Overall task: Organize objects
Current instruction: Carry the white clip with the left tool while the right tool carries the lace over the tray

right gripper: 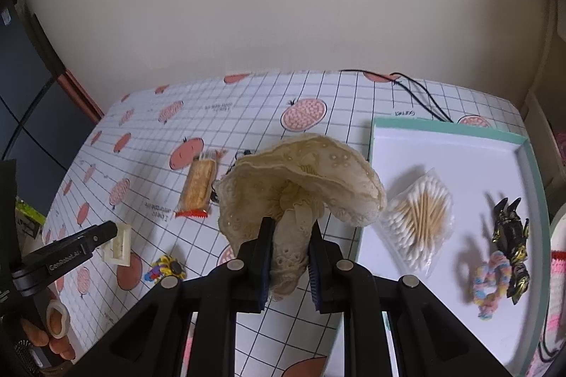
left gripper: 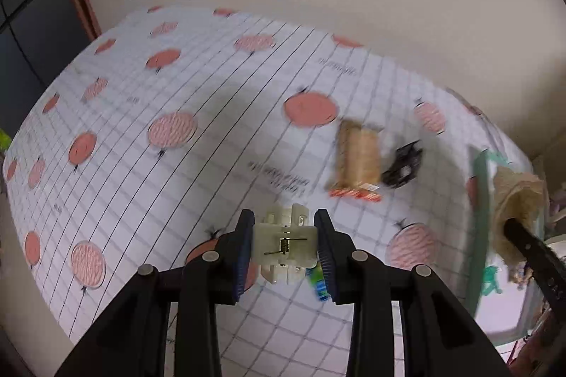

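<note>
Left wrist view: left gripper point(left gripper: 284, 244) clamps white plastic clip point(left gripper: 284, 240) above tablecloth point(left gripper: 141, 115), spring side facing camera, clip's long axis running away along fingers. Right wrist view only: tray point(right gripper: 530, 164) holding cotton swabs point(right gripper: 421, 217), black hair claw point(right gripper: 511, 235), pastel scrunchie point(right gripper: 490, 281). Right gripper point(right gripper: 288, 256) pinches cream lace cloth point(right gripper: 300, 178) beside tray, bunched stem vertical, frill flaring upward.

Red-dotted, black-gridded white tablecloth point(right gripper: 247, 101); cream lace cloth point(right gripper: 300, 175); mint-rimmed tray point(right gripper: 442, 127)
</note>
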The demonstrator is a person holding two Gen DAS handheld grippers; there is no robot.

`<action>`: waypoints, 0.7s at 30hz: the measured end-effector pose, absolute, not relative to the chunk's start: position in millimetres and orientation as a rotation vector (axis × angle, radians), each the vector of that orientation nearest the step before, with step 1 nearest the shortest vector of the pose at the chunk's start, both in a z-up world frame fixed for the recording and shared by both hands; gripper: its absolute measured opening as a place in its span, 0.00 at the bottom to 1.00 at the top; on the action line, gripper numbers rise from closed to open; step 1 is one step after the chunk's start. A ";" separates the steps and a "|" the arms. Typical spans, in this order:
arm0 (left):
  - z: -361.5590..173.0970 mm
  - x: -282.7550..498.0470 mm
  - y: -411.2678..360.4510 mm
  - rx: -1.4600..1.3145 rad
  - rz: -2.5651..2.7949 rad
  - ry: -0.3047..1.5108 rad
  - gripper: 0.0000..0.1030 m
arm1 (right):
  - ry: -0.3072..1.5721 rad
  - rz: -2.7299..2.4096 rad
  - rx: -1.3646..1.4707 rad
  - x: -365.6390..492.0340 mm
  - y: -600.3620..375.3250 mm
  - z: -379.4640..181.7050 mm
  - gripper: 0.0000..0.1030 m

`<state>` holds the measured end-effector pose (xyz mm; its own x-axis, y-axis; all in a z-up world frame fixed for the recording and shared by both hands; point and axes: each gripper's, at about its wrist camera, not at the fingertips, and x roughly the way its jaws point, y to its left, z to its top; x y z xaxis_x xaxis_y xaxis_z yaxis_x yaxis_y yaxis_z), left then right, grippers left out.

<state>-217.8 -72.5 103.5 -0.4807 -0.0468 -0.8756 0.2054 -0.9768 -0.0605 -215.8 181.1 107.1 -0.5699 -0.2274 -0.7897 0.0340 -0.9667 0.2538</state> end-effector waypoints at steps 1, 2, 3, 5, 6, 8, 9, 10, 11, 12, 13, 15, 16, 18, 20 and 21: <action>106.9 -218.3 -69.5 1.504 -2.594 0.238 0.35 | -0.320 -2.644 1.369 -215.4 183.1 108.1 0.18; 111.1 -219.3 -63.8 1.493 -2.615 0.235 0.35 | -0.321 -2.649 1.367 -215.1 184.5 108.7 0.18; 113.3 -219.5 -59.9 1.485 -2.631 0.232 0.35 | -0.324 -2.655 1.365 -214.8 186.6 109.1 0.18; 118.0 -219.3 -49.4 1.472 -2.661 0.224 0.35 | -0.337 -2.663 1.363 -214.3 191.3 109.3 0.18; 119.0 -219.5 -46.6 1.468 -2.671 0.227 0.35 | -0.343 -2.668 1.360 -213.7 193.9 109.2 0.18; 121.7 -220.1 -37.8 1.463 -2.699 0.235 0.35 | -0.348 -2.683 1.357 -212.8 200.5 109.5 0.18; 122.4 -220.5 -33.9 1.459 -2.709 0.231 0.35 | -0.350 -2.691 1.357 -212.6 203.8 109.5 0.18; 124.0 -220.9 -29.9 1.455 -2.722 0.224 0.35 | -0.354 -2.694 1.357 -212.6 207.4 109.5 0.18; 125.5 -221.6 -23.5 1.455 -2.744 0.219 0.35 | -0.361 -2.699 1.357 -212.2 211.3 109.4 0.18; 126.8 -221.9 -18.3 1.454 -2.758 0.218 0.35 | -0.371 -2.706 1.356 -211.8 216.1 109.3 0.18; 128.3 -223.0 -12.2 1.454 -2.776 0.211 0.35 | -0.383 -2.712 1.355 -211.6 221.0 109.0 0.18; 130.4 -224.7 1.9 1.449 -2.809 0.196 0.35 | -0.407 -2.725 1.353 -211.4 230.3 108.9 0.18; 131.4 -226.0 9.7 1.449 -2.826 0.188 0.35 | -0.420 -2.733 1.351 -211.4 235.7 108.6 0.18; 133.2 -228.4 23.0 1.453 -2.853 0.177 0.35 | -0.428 -2.751 1.350 -211.3 244.3 108.1 0.18; 135.3 -232.0 34.2 1.450 -2.880 0.171 0.35 | -0.429 -2.766 1.345 -210.4 251.3 107.2 0.18; 136.2 -234.9 39.4 1.450 -2.892 0.166 0.35 | -0.433 -2.776 1.342 -210.2 256.6 106.6 0.18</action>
<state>-234.9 39.4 136.2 -0.5956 0.1324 -0.7923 -0.0410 -0.9900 -0.1346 -210.2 256.6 106.6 -0.6282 -0.1445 -0.7645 -0.0953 -0.9609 0.2599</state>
